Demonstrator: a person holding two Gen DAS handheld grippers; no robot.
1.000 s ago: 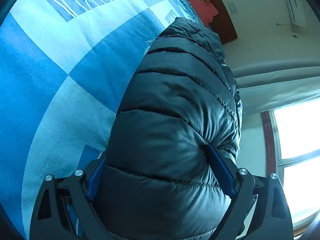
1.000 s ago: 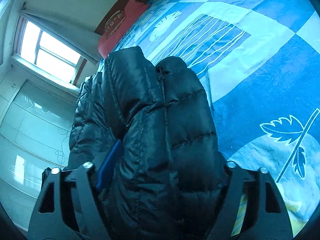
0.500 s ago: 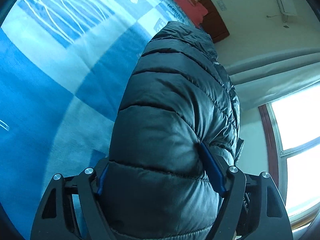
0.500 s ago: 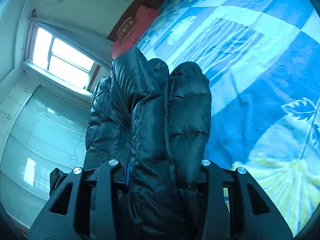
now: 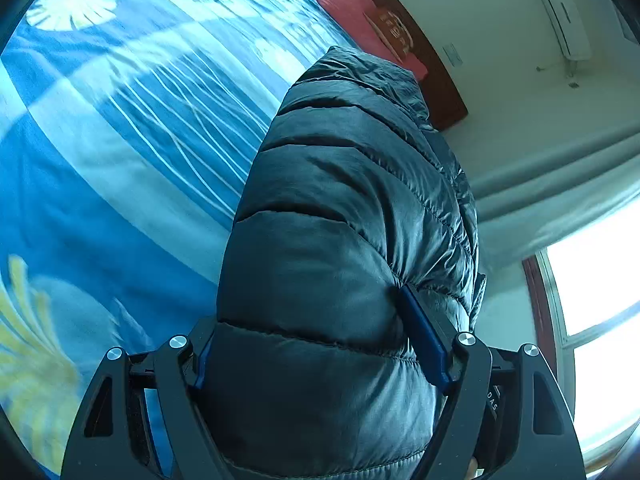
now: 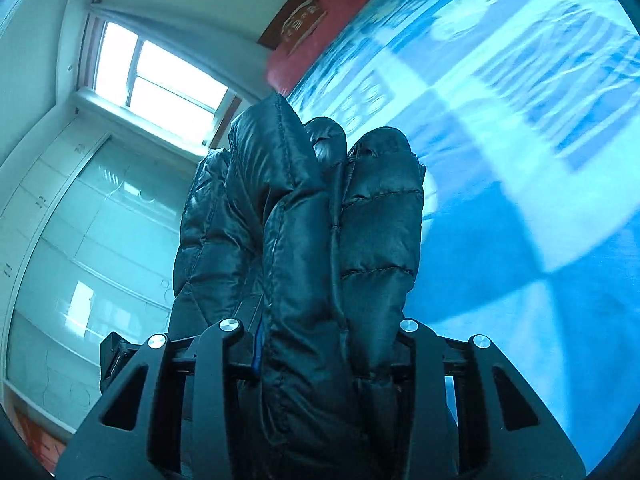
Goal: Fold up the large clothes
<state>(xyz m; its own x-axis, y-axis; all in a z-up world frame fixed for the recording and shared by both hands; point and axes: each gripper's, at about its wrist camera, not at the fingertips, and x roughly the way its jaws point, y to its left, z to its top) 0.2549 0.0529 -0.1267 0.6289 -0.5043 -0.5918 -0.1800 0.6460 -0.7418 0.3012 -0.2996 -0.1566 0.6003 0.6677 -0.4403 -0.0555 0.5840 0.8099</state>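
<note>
A dark quilted puffer jacket (image 5: pixel 344 208) fills the middle of the left wrist view and also shows in the right wrist view (image 6: pixel 304 216). My left gripper (image 5: pixel 320 344) is shut on a thick fold of the jacket, whose padding bulges between the blue pads (image 5: pixel 424 344). My right gripper (image 6: pixel 324 344) is shut on another bunched part of the jacket, with several folds standing up between its jaws. The jacket is held up above the bed (image 5: pixel 120 140). The fingertips of both grippers are hidden by the fabric.
The bed has a blue and white patterned cover (image 6: pixel 520 140) with leaf prints. A red pillow (image 5: pixel 360 20) lies against a dark wooden headboard (image 6: pixel 304 0). A window (image 6: pixel 160 76), a curtain (image 5: pixel 552 184), glass-fronted wardrobe doors (image 6: pixel 80 248) and a wall air conditioner (image 5: pixel 560 12) surround it.
Both grippers have lifted and tilted with the jacket, so more wall and window shows. The right gripper's jaws have closed in tighter on the bunched fabric.
</note>
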